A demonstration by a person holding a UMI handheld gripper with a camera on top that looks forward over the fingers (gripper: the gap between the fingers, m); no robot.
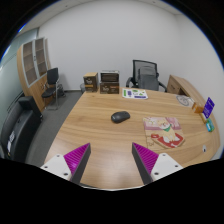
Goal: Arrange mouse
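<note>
Lying near the middle of the frame, the small dark oval computer mouse point(120, 117) rests on the broad light-wood counter point(95, 140), well beyond the tongs point(112, 160) and almost straight ahead of the gap between them, a touch to the right of centre. Its long axis runs roughly left to right across the picture, so it presents its side, not its end, to the approaching tool. That is the relation the next move turns on: as I judge it, the tongs would have to travel forward over bare wood and probably turn to close across the mouse's narrow width.

The tongs stand wide apart and hold nothing; the two magenta-padded fingers point(77, 156) show at the lower edge of the frame with only counter surface between them.

To the lower right of the mouse lies a flat printed sheet with reddish and cream patterning point(160, 133), near but apart from it. Further up, toward the counter's far edge, sits a small pale paper with green marks point(135, 94), and a black mesh office chair point(147, 75) stands behind. Neither blocks a straight line to the mouse.
</note>
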